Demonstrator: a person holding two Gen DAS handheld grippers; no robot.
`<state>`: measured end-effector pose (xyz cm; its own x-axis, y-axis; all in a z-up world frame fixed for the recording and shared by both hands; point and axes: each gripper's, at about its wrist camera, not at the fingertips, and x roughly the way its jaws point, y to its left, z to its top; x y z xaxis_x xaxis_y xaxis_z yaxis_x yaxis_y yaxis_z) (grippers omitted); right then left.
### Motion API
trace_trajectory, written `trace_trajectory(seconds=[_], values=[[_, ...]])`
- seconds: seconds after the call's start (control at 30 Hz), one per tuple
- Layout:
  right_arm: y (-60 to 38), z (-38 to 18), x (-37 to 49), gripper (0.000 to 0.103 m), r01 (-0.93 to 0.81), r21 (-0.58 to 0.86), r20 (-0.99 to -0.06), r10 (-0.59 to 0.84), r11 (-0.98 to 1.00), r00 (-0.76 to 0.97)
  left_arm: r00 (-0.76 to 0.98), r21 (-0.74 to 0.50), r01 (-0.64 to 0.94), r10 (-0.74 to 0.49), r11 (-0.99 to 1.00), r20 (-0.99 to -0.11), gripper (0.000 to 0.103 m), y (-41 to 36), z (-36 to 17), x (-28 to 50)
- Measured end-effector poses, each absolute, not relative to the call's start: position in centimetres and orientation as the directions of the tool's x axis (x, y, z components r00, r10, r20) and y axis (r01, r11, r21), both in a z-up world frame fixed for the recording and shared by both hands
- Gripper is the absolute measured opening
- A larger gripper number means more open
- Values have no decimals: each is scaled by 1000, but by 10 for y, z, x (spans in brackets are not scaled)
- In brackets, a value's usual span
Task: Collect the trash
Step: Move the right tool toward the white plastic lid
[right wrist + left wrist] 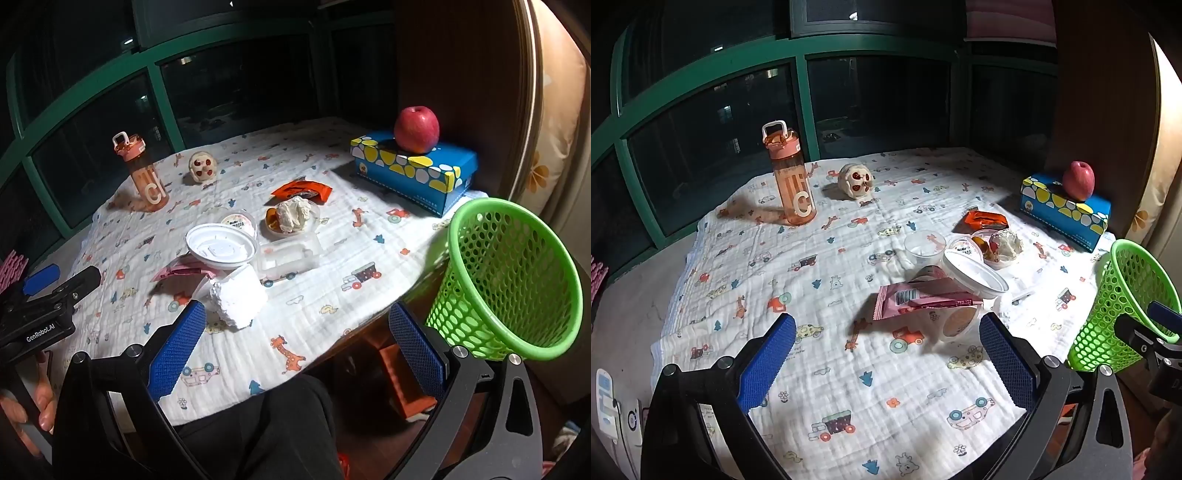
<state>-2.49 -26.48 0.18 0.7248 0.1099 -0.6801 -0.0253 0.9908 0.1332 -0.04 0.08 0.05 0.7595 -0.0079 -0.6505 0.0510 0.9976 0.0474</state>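
Trash lies in a cluster on the printed cloth: a pink wrapper (919, 299), a white plastic lid (221, 249), a clear tray (290, 258), a white foam block (238, 297), an orange wrapper (303, 191) and a cup holding crumpled tissue (293, 214). A green mesh basket (509, 280) stands at the table's right edge; it also shows in the left wrist view (1126, 306). My left gripper (886, 354) is open and empty, just short of the pink wrapper. My right gripper (295, 343) is open and empty over the table's near edge, left of the basket.
An orange water bottle (792, 181) and a skull toy (855, 181) stand at the back. A red apple (416, 129) sits on a blue tissue box (413, 170) at the back right. Dark windows lie behind the table. A person's lap (288, 428) is below the table edge.
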Motion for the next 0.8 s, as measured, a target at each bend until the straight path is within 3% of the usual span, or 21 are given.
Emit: trace_trajectory(seconds=[0.8], values=[[-261, 0, -6, 98, -47, 135, -687, 128, 990, 716, 757, 49, 36, 5, 998, -654, 96, 4, -3, 13]])
